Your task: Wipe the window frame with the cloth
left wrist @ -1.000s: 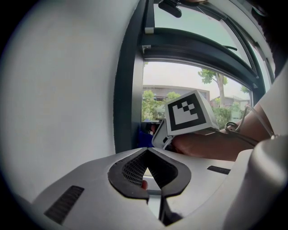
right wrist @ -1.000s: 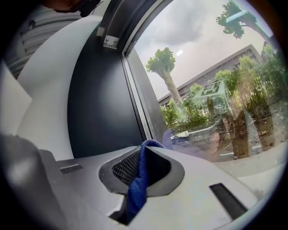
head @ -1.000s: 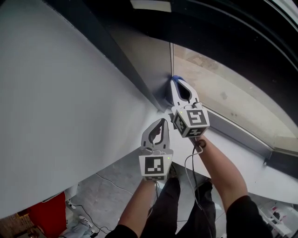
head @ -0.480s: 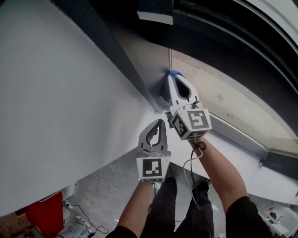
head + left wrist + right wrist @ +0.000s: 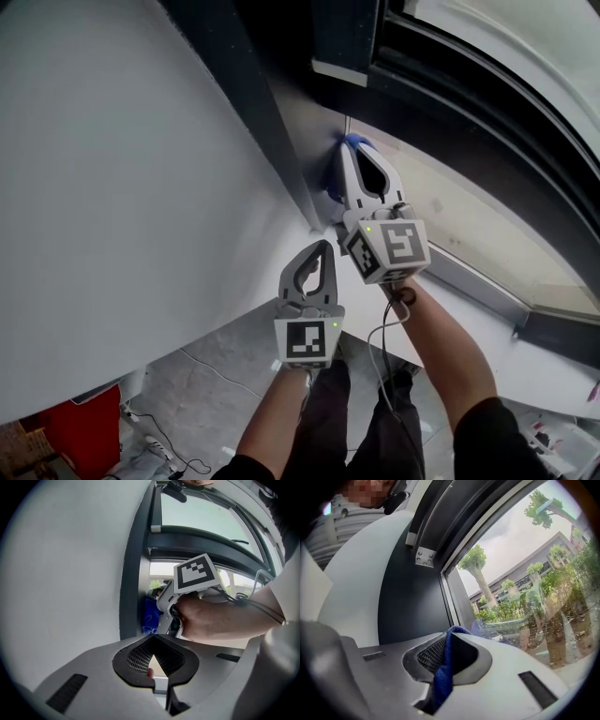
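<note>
Nearest, the left hand-held gripper (image 5: 322,251) has its jaws together and holds nothing. Just past it, the right hand-held gripper (image 5: 354,155) pinches the blue cloth (image 5: 349,142) and presses it on the dark window frame (image 5: 281,141), so wiping looks under way, with most of the frame left. Since a moment ago, the cloth seems a little higher up the frame.

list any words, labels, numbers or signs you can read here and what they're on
No readable text anywhere in these views.
The right gripper and left gripper carry only black-and-white square marker patterns, not letters.
The blue cloth and window frame show no print.
</note>
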Action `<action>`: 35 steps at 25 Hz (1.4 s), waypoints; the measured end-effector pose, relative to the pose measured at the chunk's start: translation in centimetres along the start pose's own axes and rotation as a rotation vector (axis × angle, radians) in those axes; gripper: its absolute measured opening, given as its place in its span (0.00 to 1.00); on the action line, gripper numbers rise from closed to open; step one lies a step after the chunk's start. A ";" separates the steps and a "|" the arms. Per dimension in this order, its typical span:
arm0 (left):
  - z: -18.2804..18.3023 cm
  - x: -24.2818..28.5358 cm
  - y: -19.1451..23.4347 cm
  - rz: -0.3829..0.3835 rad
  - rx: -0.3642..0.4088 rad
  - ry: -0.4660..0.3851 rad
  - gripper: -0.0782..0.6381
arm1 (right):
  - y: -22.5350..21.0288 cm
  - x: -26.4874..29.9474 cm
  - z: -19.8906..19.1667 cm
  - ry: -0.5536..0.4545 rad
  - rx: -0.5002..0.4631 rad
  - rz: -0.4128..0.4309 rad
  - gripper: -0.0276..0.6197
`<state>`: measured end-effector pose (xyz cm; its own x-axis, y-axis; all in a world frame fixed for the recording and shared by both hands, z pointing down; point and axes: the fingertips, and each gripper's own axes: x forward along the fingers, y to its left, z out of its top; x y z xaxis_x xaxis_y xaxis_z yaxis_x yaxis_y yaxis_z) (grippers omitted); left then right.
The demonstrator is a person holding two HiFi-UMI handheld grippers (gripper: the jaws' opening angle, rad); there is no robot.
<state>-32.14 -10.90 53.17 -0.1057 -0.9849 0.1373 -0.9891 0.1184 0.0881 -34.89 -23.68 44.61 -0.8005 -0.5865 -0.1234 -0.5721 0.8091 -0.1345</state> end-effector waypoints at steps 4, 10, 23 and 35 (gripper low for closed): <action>0.7 -0.2 0.0 0.000 -0.003 -0.015 0.11 | 0.4 -0.1 0.8 -0.012 -0.006 0.005 0.08; 2.0 -0.4 -0.1 -0.002 0.007 -0.034 0.11 | 0.9 0.1 2.4 -0.031 -0.023 0.015 0.08; 3.4 -0.8 -0.8 -0.017 -0.011 -0.059 0.11 | 1.8 0.6 6.9 -0.055 -0.060 0.001 0.08; 7.0 -1.6 -1.2 -0.047 -0.026 -0.076 0.11 | 2.5 1.1 10.3 -0.077 -0.084 -0.016 0.08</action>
<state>-31.48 -10.39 45.91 -0.0677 -0.9961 0.0574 -0.9901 0.0741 0.1188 -35.36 -22.71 34.06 -0.7768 -0.5979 -0.1977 -0.6004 0.7979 -0.0541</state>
